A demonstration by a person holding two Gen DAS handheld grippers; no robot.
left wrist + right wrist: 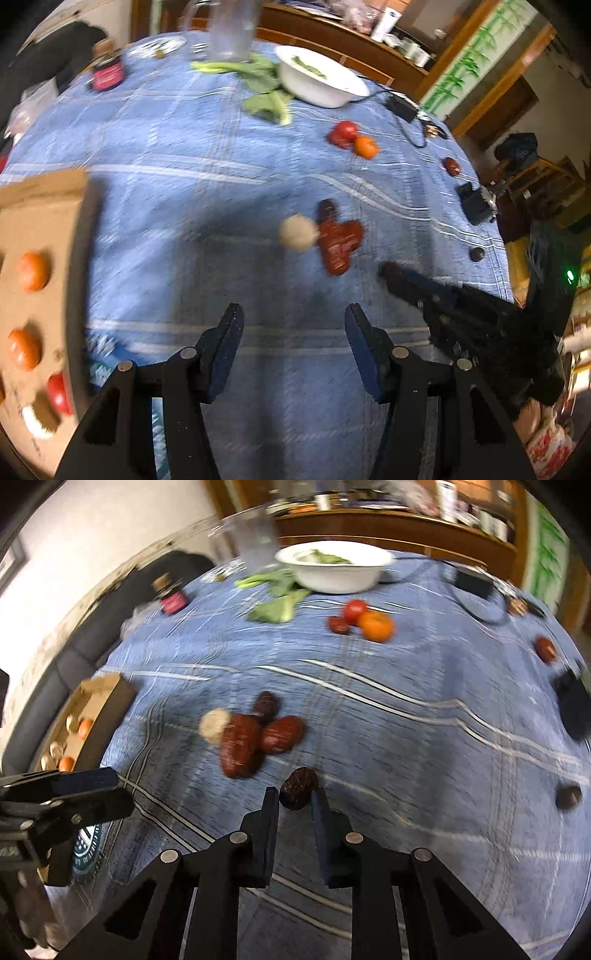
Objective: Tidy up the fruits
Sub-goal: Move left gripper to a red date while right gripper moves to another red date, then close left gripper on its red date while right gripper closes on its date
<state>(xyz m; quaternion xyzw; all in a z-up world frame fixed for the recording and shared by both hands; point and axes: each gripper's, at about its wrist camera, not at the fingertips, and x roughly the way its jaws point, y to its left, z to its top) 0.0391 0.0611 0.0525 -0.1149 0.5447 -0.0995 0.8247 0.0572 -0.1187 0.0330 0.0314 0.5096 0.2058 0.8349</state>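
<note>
My right gripper (295, 794) is shut on a dark wrinkled round fruit (300, 783) just over the blue tablecloth (406, 738). Behind it lies a cluster: two red-brown oblong fruits (240, 749), a darker one (266, 705) and a pale round one (215, 725). My left gripper (294, 312) hangs open and empty over the cloth, short of that cluster (338, 240). To its left is a cardboard box (40, 206) holding oranges (33, 271) and a red tomato (59, 393). Farther back sit a tomato (346, 130) and an orange (365, 147).
A white bowl (321, 79), leafy greens (264, 85), a clear jug (231, 29) and a dark jar (107, 72) stand at the back. Near the right table edge lie a red fruit (452, 166), a dark fruit (476, 254) and a black device (476, 201).
</note>
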